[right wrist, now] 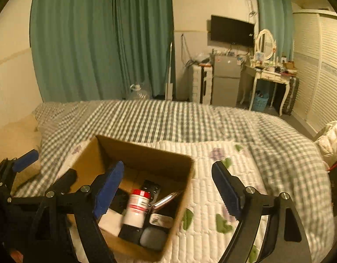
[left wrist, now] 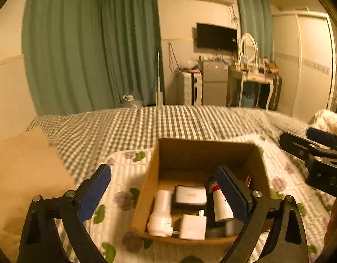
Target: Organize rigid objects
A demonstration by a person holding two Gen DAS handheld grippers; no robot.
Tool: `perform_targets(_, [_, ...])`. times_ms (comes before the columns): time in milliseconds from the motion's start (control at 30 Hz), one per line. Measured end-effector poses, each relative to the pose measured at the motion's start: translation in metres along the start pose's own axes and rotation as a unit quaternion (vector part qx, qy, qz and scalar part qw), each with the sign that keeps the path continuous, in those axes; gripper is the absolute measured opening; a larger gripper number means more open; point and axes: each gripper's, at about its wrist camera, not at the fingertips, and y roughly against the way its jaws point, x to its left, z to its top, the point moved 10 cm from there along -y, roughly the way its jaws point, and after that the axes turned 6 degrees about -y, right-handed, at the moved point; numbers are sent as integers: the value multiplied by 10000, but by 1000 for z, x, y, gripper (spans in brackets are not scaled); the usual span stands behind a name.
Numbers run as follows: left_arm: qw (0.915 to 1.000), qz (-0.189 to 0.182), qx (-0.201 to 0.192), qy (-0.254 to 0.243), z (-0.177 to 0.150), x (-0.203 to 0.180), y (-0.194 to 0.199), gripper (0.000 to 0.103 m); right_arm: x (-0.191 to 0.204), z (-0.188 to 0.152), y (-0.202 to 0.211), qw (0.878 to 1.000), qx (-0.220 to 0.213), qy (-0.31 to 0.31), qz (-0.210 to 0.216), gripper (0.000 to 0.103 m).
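An open cardboard box (left wrist: 212, 151) (right wrist: 146, 151) sits on a floral quilted mat (left wrist: 124, 168) (right wrist: 212, 188) on the bed. Inside it lie a white charger (left wrist: 193, 226), a white plug-in device (left wrist: 160, 212), a grey-white case (left wrist: 190, 195), a red-capped white bottle (left wrist: 220, 203) (right wrist: 137, 206) and a black remote (right wrist: 149, 187). My left gripper (left wrist: 164, 188) is open and empty, hovering above the box's near-left side. My right gripper (right wrist: 166, 184) is open and empty above the box's right wall; it also shows at the right edge of the left wrist view (left wrist: 317, 153).
The bed carries a green-checked cover (left wrist: 168, 120) (right wrist: 168, 118). A beige pillow (left wrist: 21, 171) lies at the left. White clothing (right wrist: 332, 140) lies at the bed's right edge. Green curtains, a fridge, a dressing table and a wall TV stand beyond the bed.
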Motion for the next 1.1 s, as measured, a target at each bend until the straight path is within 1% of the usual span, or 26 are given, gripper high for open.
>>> perform_targets(100, [9997,-19,-162,185,5,7,37,103,-3,5,43,9998,-203,-17,10,87])
perform_targets(133, [9996,-5,-202,205,6,9,48,103,-2,6,59,9996,-283,-7,16,88])
perform_targets(200, [9992,37,-335,203,8,11,74,103,-1,5,86,9992,-404,28,11,93])
perform_targets(233, [9990,68,-392,194,8,12,85,103,1,4,100,9989,-457,50,24,94])
perform_targets(267, [9986,109,-467,211,7,13,99,103,2,1,113,9987,-505,72,50,95])
perform_targets(367, [9982,99,-544,214,-2,15,123,103,6,-12,143,9981,-606,82,82,103])
perform_targets(500, [9976,199,-603,274,-23,16,143,103,9,-37,170,9968,-776,-1,177,103])
perform_targets(633, [9976,323,-524,306,-49,17,144,103,4,-68,176,9964,-835,-124,124,103])
perform_targets(800, [9983,403,-375,193,-72,12,137,103,-1,-100,161,9979,-636,-76,-27,103])
perform_targets(933, [9986,456,-244,87,-87,9,130,103,-3,-109,155,9983,-565,-14,-101,103])
perform_targets(1100, [9989,420,-185,78,-92,8,126,103,-7,-110,153,9983,-569,-57,-102,103])
